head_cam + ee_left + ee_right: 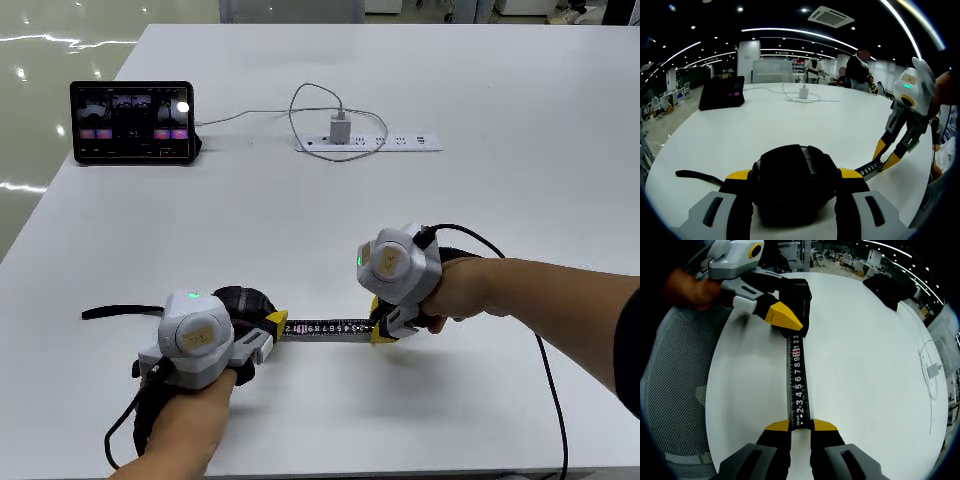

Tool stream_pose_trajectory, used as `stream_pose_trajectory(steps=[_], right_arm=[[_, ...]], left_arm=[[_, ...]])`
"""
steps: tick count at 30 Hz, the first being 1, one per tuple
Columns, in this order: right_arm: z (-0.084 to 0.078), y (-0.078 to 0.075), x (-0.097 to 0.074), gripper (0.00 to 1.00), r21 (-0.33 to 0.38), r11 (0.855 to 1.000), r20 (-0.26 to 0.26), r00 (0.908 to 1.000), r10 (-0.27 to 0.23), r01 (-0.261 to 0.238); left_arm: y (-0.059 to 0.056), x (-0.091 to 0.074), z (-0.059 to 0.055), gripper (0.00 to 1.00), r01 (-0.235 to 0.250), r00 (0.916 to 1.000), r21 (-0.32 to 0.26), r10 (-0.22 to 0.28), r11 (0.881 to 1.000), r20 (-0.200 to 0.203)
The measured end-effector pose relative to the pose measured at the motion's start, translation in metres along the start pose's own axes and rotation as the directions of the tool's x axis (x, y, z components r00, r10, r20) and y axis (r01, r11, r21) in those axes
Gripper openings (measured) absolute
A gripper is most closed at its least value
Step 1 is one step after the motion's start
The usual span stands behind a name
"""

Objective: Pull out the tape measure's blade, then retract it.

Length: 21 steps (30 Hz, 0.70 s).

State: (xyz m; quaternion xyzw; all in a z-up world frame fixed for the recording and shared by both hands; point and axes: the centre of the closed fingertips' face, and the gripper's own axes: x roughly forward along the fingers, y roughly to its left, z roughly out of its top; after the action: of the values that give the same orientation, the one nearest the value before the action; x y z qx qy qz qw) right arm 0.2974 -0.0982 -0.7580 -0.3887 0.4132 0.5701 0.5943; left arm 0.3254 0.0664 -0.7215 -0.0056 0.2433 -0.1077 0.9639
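The black tape measure (245,302) lies on the white table (400,220) near its front edge. My left gripper (265,315) is shut on its case (795,180), with a yellow tip on either side. The blade (325,328) runs a short way to the right, with about a dozen numbers showing (797,385). My right gripper (378,322) is shut on the blade's end, its yellow fingertips (777,426) pinching the tip. In the right gripper view the case (796,295) and the left gripper (775,315) lie at the far end of the blade.
A tablet (132,122) stands at the back left. A power strip (370,143) with a white charger (341,128) and a looped cable lies at the back centre. The tape measure's black strap (120,312) trails left. The table's front edge is close below both hands.
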Motion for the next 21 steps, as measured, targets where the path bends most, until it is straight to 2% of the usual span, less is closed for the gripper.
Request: stream_pose_trajectory(steps=[4, 7, 21], right_arm=[[0.001, 0.0, 0.001, 0.1, 0.0, 1.0, 0.003, 1.0, 0.001, -0.001], [0.005, -0.001, 0.001, 0.1, 0.026, 1.0, 0.025, 0.9997, -0.001, 0.0], [0.014, -0.001, 0.005, 0.1, 0.008, 1.0, 0.042, 0.9991, -0.004, 0.003]], left_arm=[[0.0, 0.0, 0.0, 0.62, 0.0, 1.0, 0.0, 0.0, 1.0, 0.0], [0.0, 0.0, 0.0, 0.62, 0.001, 1.0, -0.001, -0.001, 1.0, -0.001], [0.0, 0.0, 0.0, 0.62, 0.002, 1.0, -0.002, -0.002, 1.0, -0.001]])
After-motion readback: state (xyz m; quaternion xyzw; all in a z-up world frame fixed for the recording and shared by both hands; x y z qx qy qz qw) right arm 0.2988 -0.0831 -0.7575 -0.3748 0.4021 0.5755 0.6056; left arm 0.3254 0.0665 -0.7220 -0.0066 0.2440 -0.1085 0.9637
